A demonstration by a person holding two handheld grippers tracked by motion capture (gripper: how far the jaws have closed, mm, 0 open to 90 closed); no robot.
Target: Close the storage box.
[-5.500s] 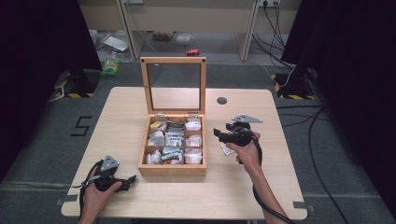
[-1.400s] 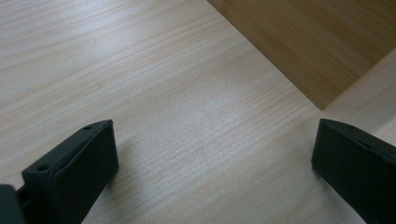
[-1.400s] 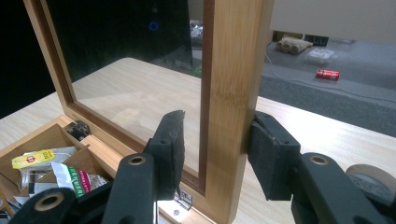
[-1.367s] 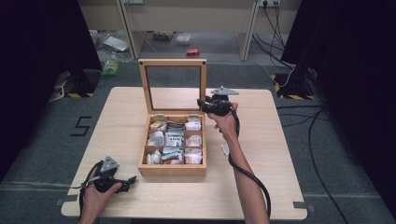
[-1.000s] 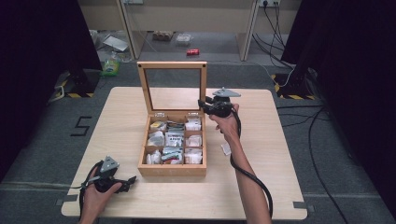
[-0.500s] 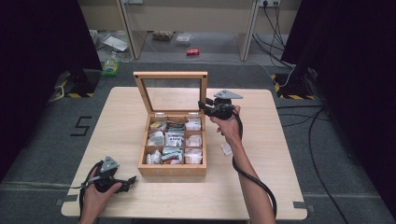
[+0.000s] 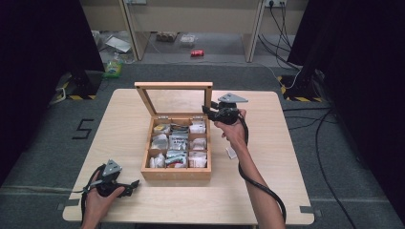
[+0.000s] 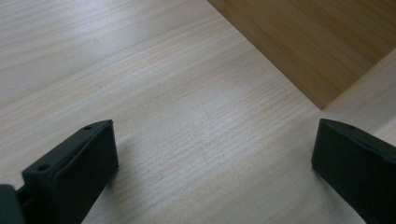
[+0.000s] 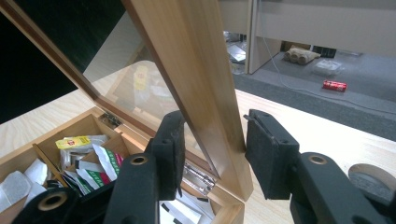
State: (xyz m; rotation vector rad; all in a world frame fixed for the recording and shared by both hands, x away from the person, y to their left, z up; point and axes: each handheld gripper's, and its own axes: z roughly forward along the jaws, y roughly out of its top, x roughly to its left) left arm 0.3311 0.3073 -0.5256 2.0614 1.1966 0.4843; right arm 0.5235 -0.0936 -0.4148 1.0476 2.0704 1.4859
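A wooden tea box (image 7: 175, 174) with several compartments of tea bags (image 7: 177, 142) stands mid-table. Its glass-paned lid (image 7: 174, 86) leans forward over the box from the back hinge. My right gripper (image 7: 207, 110) is at the lid's right side rail (image 9: 205, 84), which stands between its jaws. They have just been opening, and a small gap shows between the right pad (image 9: 261, 149) and the wood. My left gripper (image 7: 131, 183) rests open on the table at the front left, with bare tabletop between its fingers (image 8: 74, 172) and the box corner (image 8: 308, 46) ahead.
A small white packet (image 7: 231, 152) lies on the table (image 7: 286, 167) right of the box, under my right forearm. A grey round cap (image 9: 373, 177) sits in the tabletop behind the box. A red can (image 7: 197, 53) lies on the floor beyond the table.
The lid's top edge has come down and toward the person, from upright to leaning over the box, with the right gripper following it. The left gripper has not moved.
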